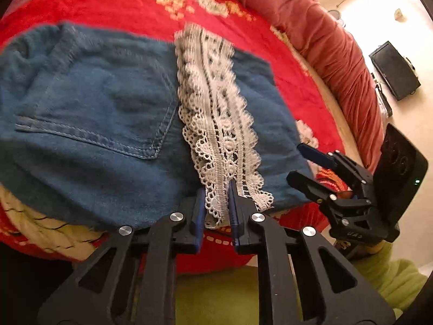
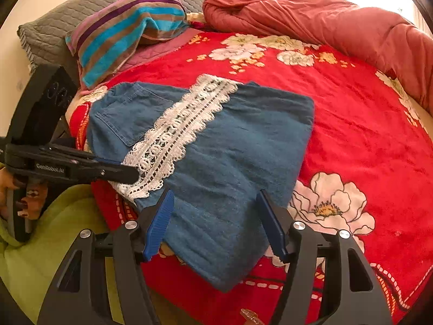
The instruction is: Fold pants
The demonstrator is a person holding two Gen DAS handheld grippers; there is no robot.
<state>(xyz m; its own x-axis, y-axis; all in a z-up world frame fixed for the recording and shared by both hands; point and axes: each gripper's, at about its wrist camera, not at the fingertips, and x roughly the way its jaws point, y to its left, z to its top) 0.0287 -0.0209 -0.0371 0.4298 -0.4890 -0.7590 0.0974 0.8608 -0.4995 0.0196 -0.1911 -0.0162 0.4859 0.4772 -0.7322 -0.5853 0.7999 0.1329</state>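
Observation:
Blue denim pants lie folded on a red flowered blanket, a back pocket showing at the left. A band of white lace trim runs across them to the near edge. My left gripper is shut on the near end of that lace. To its right, my right gripper stands open over the near denim fold. The cloth lies flat between its blue pads, not bunched.
A rolled pink-red duvet lines the far and right side of the bed. A striped towel and a grey pillow lie at the back left. A green sleeve shows at the near edge.

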